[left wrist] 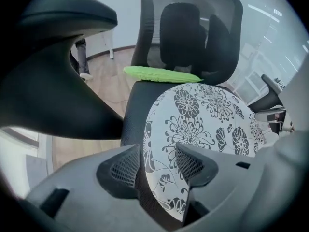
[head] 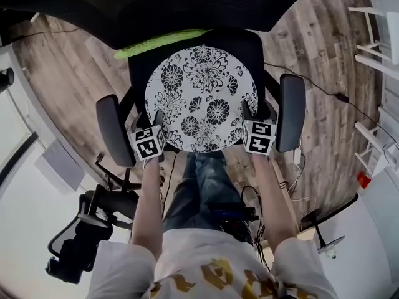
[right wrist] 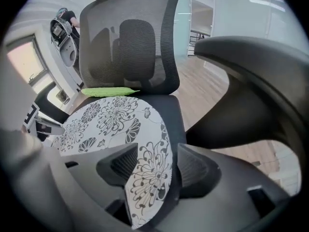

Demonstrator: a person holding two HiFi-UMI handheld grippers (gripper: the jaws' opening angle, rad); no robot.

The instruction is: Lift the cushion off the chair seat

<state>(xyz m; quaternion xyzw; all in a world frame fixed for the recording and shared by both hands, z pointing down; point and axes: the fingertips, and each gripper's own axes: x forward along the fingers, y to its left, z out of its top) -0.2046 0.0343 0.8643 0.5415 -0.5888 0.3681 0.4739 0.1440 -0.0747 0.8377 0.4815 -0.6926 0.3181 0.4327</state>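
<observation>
A round white cushion (head: pixel 199 98) with black flower print lies on the black seat (head: pixel 138 67) of an office chair. My left gripper (head: pixel 158 118) is at the cushion's near left edge and my right gripper (head: pixel 247 114) at its near right edge. In the left gripper view the cushion (left wrist: pixel 203 124) rim runs between the jaws of the left gripper (left wrist: pixel 157 166), which stand open astride it. The right gripper view shows the same: the cushion (right wrist: pixel 111 120) edge sits inside the open right gripper (right wrist: pixel 154 168), with the seat edge beside it.
Black armrests (head: pixel 113 129) (head: pixel 292 111) flank my grippers closely. A flat green pad (head: pixel 159 42) lies at the back of the seat under the mesh backrest (right wrist: pixel 130 42). Another black chair (head: pixel 81 235) lies lower left; cables (head: pixel 293 192) trail on the wooden floor.
</observation>
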